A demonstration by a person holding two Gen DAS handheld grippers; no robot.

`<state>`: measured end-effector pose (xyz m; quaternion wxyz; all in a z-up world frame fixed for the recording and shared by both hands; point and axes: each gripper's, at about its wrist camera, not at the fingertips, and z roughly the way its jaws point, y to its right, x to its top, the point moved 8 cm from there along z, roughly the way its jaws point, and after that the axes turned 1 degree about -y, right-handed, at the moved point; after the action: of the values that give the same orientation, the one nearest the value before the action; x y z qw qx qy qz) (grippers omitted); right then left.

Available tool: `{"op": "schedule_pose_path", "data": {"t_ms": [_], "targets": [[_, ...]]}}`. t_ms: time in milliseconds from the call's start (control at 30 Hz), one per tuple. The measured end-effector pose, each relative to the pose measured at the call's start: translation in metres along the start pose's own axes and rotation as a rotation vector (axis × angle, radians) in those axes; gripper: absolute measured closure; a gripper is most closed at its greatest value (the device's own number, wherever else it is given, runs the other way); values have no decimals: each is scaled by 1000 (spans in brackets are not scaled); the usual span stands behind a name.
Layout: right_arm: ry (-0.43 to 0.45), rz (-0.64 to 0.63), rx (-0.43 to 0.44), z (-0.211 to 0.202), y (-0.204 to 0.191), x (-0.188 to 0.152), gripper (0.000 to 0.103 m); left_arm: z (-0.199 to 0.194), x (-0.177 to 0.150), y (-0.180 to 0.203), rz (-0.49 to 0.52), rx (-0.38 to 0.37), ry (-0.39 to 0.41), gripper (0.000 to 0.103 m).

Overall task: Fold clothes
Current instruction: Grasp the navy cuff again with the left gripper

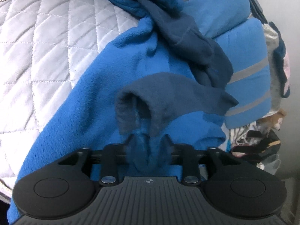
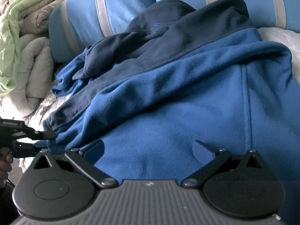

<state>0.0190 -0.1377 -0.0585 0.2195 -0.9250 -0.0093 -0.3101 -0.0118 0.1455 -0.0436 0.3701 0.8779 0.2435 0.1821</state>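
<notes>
Left wrist: left gripper (image 1: 149, 146) clamped on blue fleece (image 1: 105, 93). Right gripper (image 2: 149, 148) spread wide, resting over fleece.

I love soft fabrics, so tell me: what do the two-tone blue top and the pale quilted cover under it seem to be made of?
The two-tone blue top looks like fleece: a matte, fuzzy nap with soft, thick folds, probably synthetic. The pale quilted cover seems a smooth, satin-like fabric, padded: it has a slight sheen and stitched diamond lines that puff between seams.
</notes>
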Motion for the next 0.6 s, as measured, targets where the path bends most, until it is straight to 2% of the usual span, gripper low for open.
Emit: {"op": "schedule_pose_path", "data": {"t_ms": [100,167,400,600], "targets": [[-2,8,2,-1,1,0,0,-5,0,-1,-23,16,-16,41],[-2,6,2,-1,0,0,0,-8,0,-5,-51,37,-19,40],[-8,-4,-8,-1,-1,-1,0,-1,7,-26,-245,-148,23,40],[-15,-9,-7,-3,-2,-3,0,2,7,-35,-340,-215,88,42]]}}
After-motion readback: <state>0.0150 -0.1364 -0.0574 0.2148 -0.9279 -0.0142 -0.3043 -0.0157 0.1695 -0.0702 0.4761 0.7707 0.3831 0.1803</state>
